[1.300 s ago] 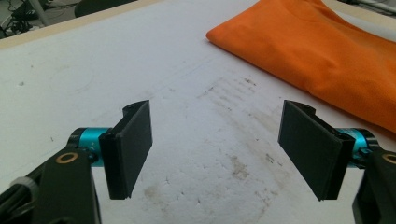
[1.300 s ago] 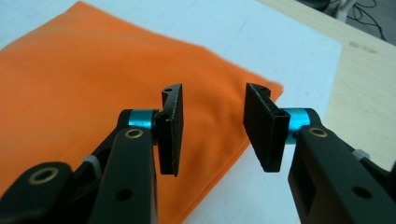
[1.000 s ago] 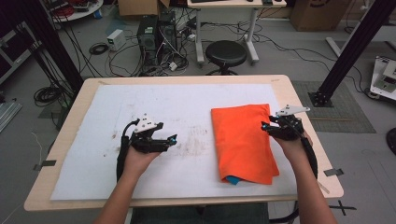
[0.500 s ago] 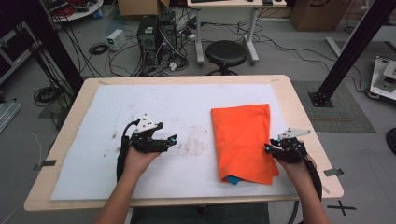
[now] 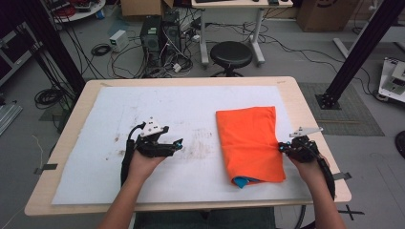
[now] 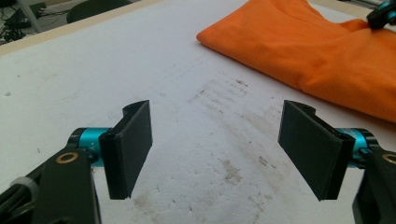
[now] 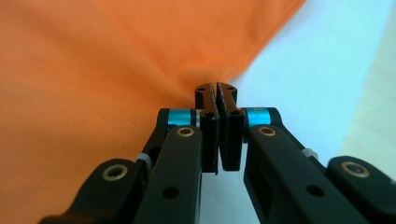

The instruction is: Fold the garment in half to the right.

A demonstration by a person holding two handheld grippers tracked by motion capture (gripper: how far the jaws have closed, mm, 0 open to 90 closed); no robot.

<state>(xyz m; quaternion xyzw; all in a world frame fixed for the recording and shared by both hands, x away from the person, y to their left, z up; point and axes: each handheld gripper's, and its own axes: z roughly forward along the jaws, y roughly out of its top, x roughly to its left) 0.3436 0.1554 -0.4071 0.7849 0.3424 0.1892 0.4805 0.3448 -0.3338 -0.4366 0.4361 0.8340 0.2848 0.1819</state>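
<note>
A folded orange cloth [image 5: 250, 143] lies on the right half of the white mat [image 5: 191, 109], with a bit of blue fabric [image 5: 241, 182] peeking out at its near edge. My right gripper [image 5: 282, 148] is at the cloth's right edge, near its front corner. In the right gripper view that gripper [image 7: 217, 91] is shut and the orange cloth [image 7: 93, 70] puckers into its tips. My left gripper [image 5: 177, 144] rests on the mat left of the cloth. It stands open [image 6: 224, 149] with nothing between its jaws, and the cloth [image 6: 327, 51] lies beyond it.
The mat is stained with dark smudges [image 5: 200, 148] between the left gripper and the cloth. The wooden table's edge [image 5: 329, 157] runs close behind the right hand. On the floor beyond the table stand a black stool [image 5: 230, 55] and cables.
My right gripper has moved toward the person along the cloth's right edge, from the far corner to near the front corner. The left gripper has stayed put.
</note>
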